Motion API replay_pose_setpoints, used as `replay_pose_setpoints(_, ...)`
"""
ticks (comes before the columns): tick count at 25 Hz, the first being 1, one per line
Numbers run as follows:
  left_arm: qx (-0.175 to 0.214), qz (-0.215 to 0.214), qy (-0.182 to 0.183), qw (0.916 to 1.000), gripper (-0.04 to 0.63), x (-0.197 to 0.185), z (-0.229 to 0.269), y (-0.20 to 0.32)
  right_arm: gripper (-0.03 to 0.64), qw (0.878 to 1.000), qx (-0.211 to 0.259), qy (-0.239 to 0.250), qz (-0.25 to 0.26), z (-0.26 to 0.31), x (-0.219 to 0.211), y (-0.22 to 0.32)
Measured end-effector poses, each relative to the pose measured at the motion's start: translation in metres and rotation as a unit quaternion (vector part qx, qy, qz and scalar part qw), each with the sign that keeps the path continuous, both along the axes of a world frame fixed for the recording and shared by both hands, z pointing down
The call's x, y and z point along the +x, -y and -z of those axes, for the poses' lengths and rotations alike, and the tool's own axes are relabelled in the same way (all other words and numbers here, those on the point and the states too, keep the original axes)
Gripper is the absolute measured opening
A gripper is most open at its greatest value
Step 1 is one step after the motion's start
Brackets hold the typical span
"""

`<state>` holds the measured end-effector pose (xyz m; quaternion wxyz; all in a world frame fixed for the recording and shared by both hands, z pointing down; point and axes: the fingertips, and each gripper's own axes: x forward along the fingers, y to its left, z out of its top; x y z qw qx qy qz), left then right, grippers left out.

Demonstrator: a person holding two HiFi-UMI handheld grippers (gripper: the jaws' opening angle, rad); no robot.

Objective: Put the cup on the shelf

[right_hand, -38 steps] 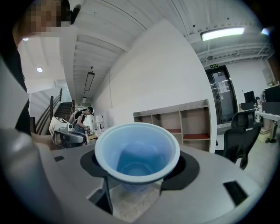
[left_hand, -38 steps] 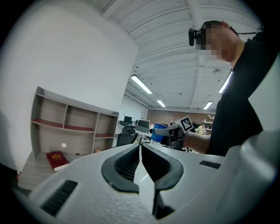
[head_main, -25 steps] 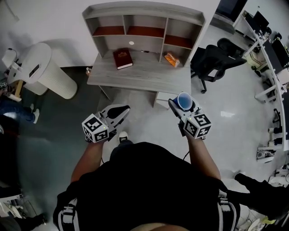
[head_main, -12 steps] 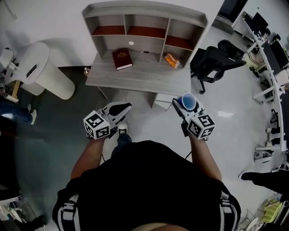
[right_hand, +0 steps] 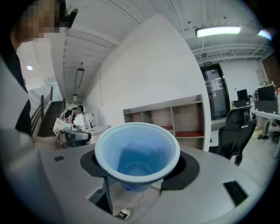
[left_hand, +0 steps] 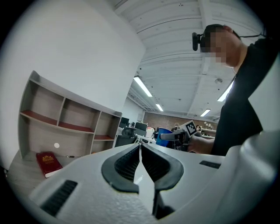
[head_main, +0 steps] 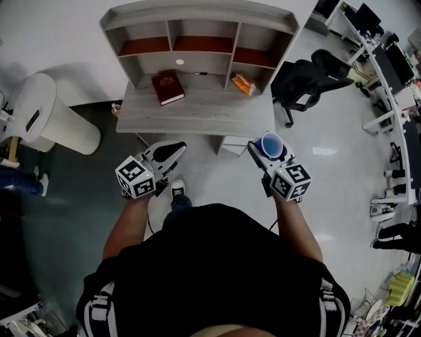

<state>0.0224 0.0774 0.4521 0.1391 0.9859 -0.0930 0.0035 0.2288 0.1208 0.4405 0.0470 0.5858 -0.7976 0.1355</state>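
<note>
The blue cup (head_main: 270, 145) stands upright between the jaws of your right gripper (head_main: 268, 153), with its mouth up, so its base is ready to be set down. The jaws are fairly wide because they press on the cup's wall from both sides. You hold it in front of the desk (head_main: 197, 110), not yet over it. The shelf (head_main: 197, 13) at the back of the desk is well apart from the cup, and its three compartments open toward you. A red book (head_main: 168, 87) and an orange packet (head_main: 244, 83) lie on the desk below them. Your left gripper (head_main: 176, 147) has its jaws pressed together on nothing. I judge it is only held aside.
</note>
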Motion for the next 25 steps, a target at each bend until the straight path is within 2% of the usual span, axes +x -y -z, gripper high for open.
replay_pose_setpoints(12,0.007,-0.023,0.002,0.9997,0.021,-0.009,0.01,0.099,0.304,0.999,-0.005,0.01,-0.035,0.0,-0.011,0.077)
replay_pose_setpoints(25,0.012,-0.043,0.001,0.999,0.021,-0.042,0.015,0.191,0.304,0.998,-0.009,-0.004,-0.059,0.016,-0.049,0.158)
